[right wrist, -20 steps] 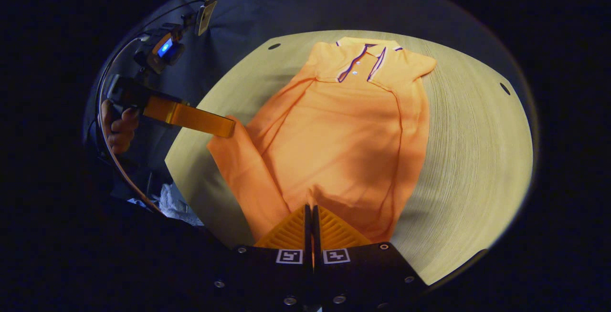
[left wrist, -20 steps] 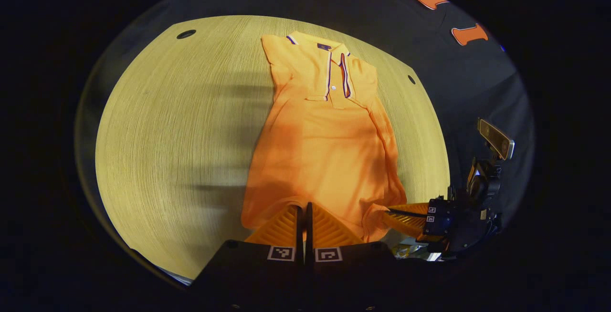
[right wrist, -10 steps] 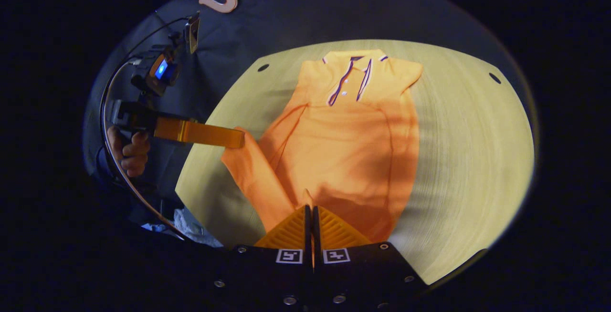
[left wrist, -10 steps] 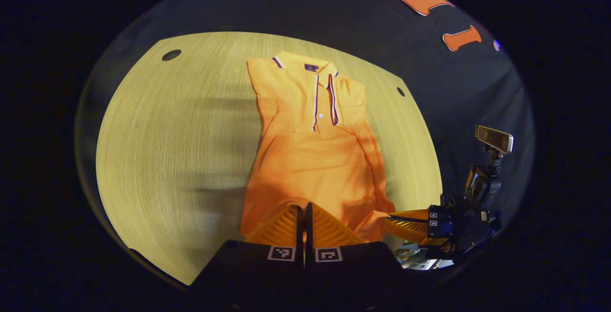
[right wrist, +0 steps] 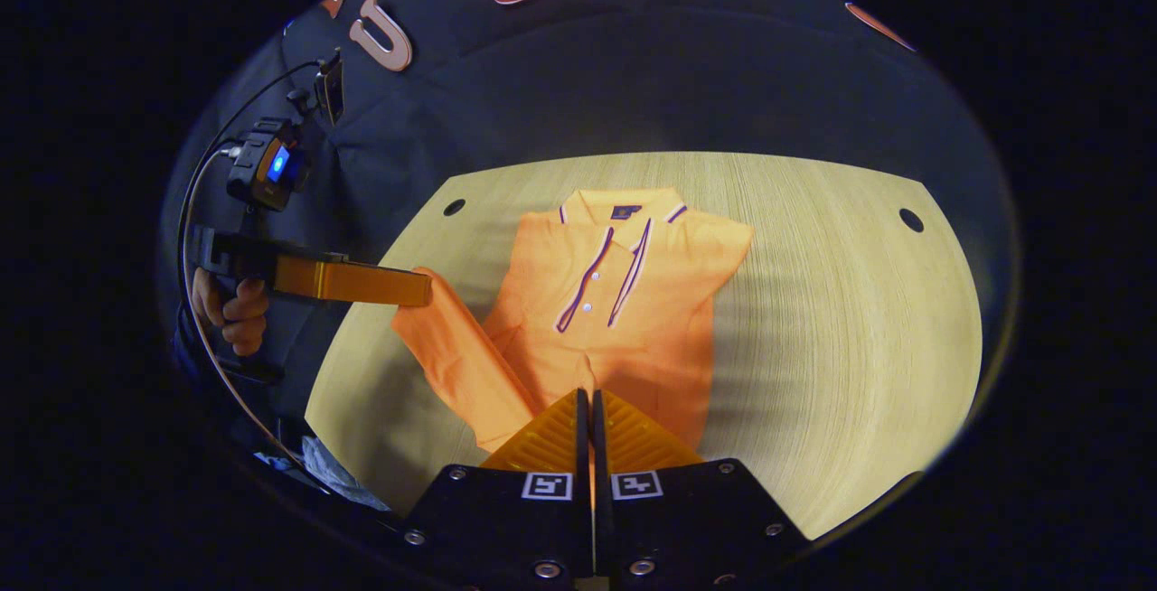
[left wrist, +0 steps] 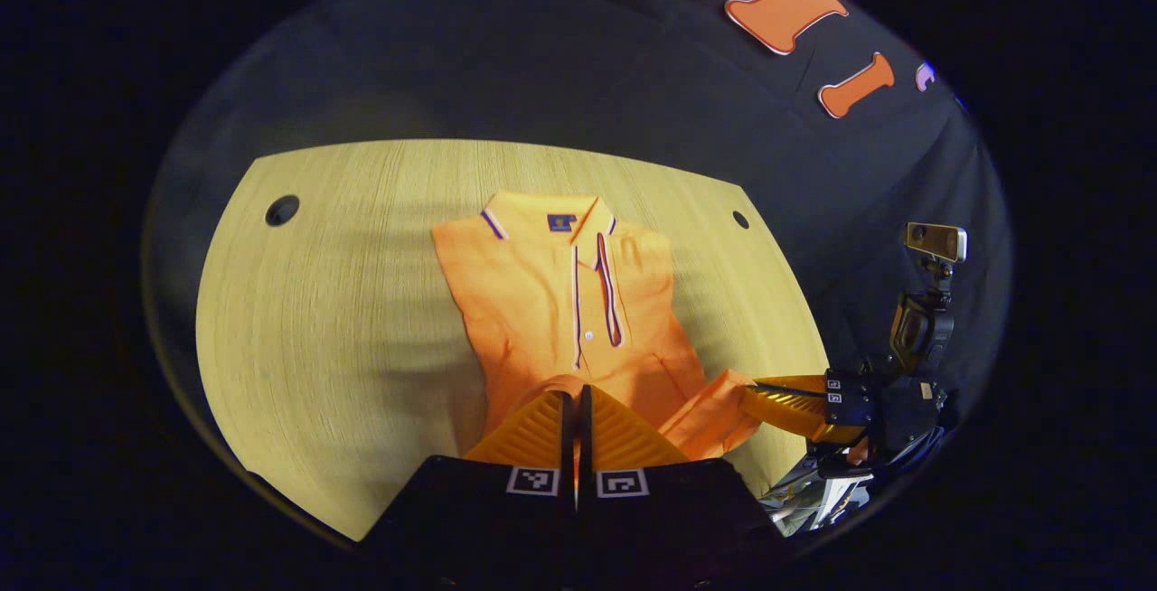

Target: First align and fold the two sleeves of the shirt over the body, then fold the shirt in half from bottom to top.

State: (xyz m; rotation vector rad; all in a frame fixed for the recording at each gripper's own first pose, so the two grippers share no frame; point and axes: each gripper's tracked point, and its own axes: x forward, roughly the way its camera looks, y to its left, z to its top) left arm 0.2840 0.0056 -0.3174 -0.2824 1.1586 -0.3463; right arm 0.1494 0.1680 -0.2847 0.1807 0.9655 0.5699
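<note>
Orange polo shirt (left wrist: 565, 302) lies on the wooden table (left wrist: 343, 320), collar at the far end, sleeves folded in over the body.

Left gripper view, left to right: round hole (left wrist: 282, 210) in the table, far left of the shirt. My left gripper (left wrist: 576, 406) sits at the shirt's near hem, fingers together, pinching the raised hem fabric. Right of the shirt, my right gripper (left wrist: 755, 392) clamps the other hem corner, lifted off the table. A small device (left wrist: 936, 241) sits on a mount above it.

Right gripper view, left to right: my hand (right wrist: 226, 306) grips the left gripper's handle, well left of the shirt; its tip (right wrist: 418, 288) holds a lifted hem corner. My right gripper (right wrist: 586, 410) is at the shirt's near edge, fingers closed with hem fabric between them. Another hole (right wrist: 911, 220) lies far right of the shirt.
</note>
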